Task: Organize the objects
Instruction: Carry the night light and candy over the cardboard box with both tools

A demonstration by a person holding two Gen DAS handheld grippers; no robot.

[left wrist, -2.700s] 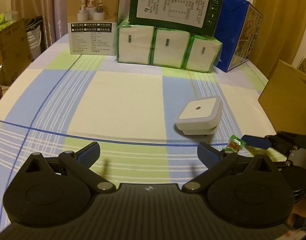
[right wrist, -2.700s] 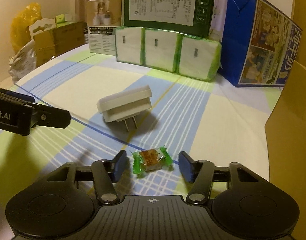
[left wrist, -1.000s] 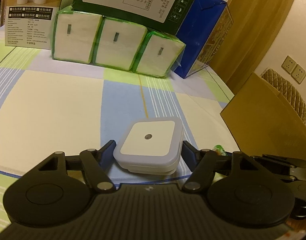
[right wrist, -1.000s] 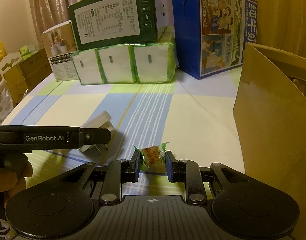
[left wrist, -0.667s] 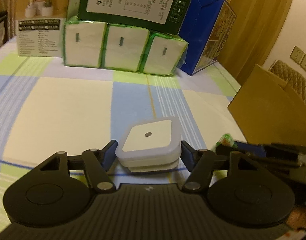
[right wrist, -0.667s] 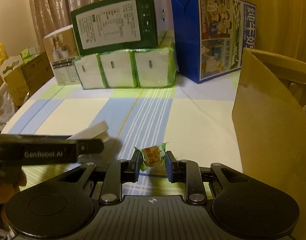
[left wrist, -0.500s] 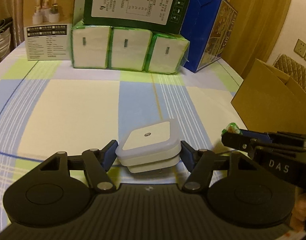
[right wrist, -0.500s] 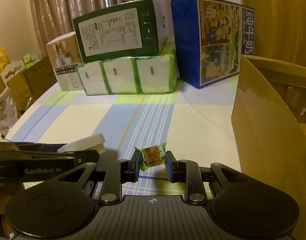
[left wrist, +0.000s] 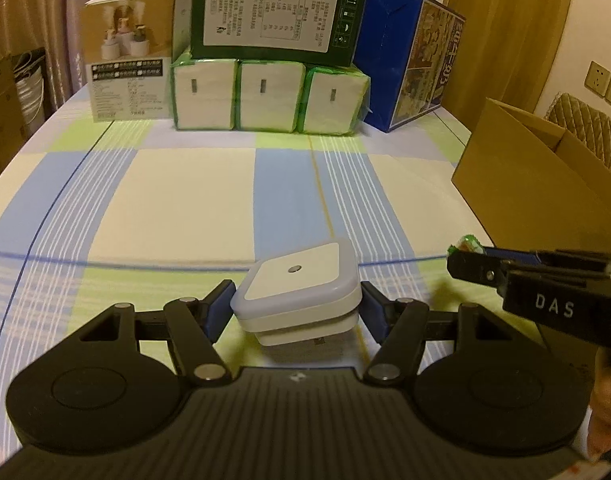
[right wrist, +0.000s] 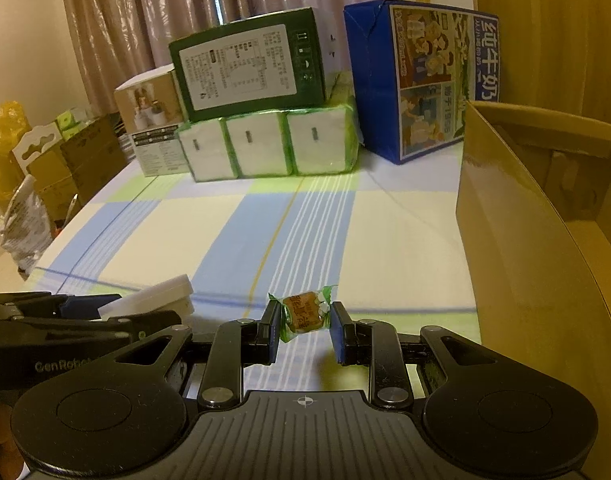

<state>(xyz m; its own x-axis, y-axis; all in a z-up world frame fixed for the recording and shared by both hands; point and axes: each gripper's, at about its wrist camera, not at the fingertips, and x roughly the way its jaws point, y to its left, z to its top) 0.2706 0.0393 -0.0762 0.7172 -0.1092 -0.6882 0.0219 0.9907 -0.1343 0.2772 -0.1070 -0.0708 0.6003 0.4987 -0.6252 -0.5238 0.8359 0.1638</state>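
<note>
"DAS" tool [left wrist: 465, 258], wrapped candy [right wrist: 304, 313] between pads.

Both fisheye cameras sit low behind their own fingers, close over the checked tablecloth [left wrist: 185, 200], facing the stacked boxes [left wrist: 273, 20] at 12 o'clock — the left view catches the right gripper [left wrist: 461, 256] at 3 o'clock, the right view the left gripper [right wrist: 137, 312] at 9 o'clock.

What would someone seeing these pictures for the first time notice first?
Each claw holds something above the checked tablecloth: the left claw grips a white night light, the right claw a green-wrapped candy. Behind stand stacked boxes, with an open cardboard box at the right.
</note>
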